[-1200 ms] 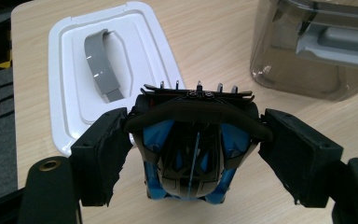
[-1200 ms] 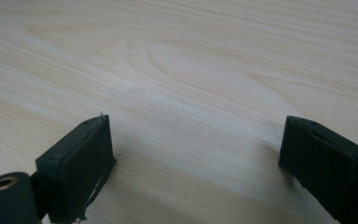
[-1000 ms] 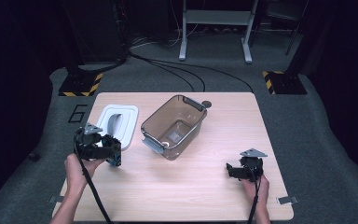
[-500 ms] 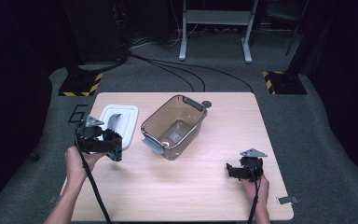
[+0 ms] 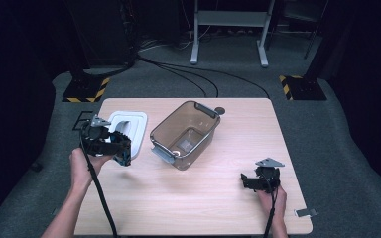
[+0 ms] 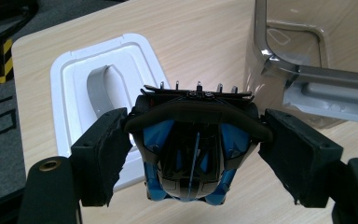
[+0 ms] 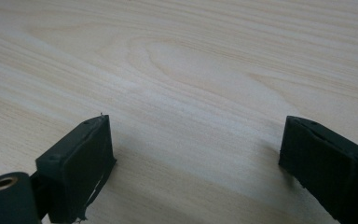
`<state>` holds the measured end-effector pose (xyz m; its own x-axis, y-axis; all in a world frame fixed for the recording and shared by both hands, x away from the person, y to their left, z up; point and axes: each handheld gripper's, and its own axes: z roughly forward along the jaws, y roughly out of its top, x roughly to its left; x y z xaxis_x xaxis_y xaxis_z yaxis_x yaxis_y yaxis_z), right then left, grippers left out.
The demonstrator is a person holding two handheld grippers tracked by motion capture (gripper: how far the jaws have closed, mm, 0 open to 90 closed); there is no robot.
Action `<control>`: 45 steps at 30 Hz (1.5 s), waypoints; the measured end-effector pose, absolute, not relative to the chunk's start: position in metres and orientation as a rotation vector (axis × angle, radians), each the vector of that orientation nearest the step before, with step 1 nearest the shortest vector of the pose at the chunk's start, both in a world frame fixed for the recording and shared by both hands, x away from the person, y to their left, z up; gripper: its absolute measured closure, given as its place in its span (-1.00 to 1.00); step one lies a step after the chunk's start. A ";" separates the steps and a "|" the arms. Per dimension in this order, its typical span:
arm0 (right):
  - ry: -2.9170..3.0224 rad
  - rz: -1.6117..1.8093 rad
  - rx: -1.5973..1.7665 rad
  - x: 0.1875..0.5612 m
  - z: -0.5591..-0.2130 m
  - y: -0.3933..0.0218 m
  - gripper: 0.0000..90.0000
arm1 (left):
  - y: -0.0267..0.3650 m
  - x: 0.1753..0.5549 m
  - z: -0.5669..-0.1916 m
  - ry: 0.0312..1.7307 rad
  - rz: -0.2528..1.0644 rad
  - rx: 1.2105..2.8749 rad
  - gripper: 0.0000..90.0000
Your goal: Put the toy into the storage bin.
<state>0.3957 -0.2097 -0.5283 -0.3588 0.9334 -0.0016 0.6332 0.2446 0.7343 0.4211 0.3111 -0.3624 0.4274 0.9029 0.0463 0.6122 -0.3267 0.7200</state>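
Note:
A black and blue toy car [image 6: 193, 149] hangs above the table with my left gripper [image 6: 196, 126] shut on it, a pad pressed against each side. In the high view this left gripper [image 5: 121, 151] hovers over the near edge of a white lid [image 5: 131, 124] with a grey handle [image 6: 98, 84]. To its right stands a clear brownish container [image 5: 183, 134], lidless, its grey latch [image 6: 326, 93] facing me. My right gripper [image 5: 250, 181] rests low on the table at the right; its jaws [image 7: 196, 154] stand wide open over bare wood.
The wooden table [image 5: 203, 208] has free room between the two hands. A small dark round object [image 5: 221, 110] lies behind the container. A metal clip [image 5: 305, 212] sits at the table's near right edge. Cables and yellow-black stand feet [image 5: 84, 89] are on the floor beyond.
My left gripper has risen a little with the toy car and drifted toward the white lid. The right gripper has stayed where it was.

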 end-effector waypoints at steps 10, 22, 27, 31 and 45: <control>2.081 0.909 1.429 0.396 -0.528 -0.210 -0.81 | 0.310 0.430 -0.352 1.271 0.602 2.066 -0.45; 2.081 0.908 1.429 0.396 -0.528 -0.210 -0.81 | 0.304 0.442 -0.349 1.264 0.591 2.070 -0.45; 2.081 0.908 1.429 0.396 -0.528 -0.210 -0.81 | 0.301 0.446 -0.344 1.256 0.607 2.069 -0.45; 2.081 0.908 1.429 0.396 -0.528 -0.210 -0.81 | 0.300 0.451 -0.339 1.257 0.610 2.074 -0.45; 2.080 0.909 1.429 0.396 -0.528 -0.210 -0.81 | 0.293 0.467 -0.318 1.253 0.647 2.063 -0.45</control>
<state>0.3957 -0.2097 -0.5283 -0.3583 0.9336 -0.0014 0.6334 0.2442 0.7343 0.4672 0.2929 -0.3185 0.4265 0.9006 0.0841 0.5905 -0.3476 0.7284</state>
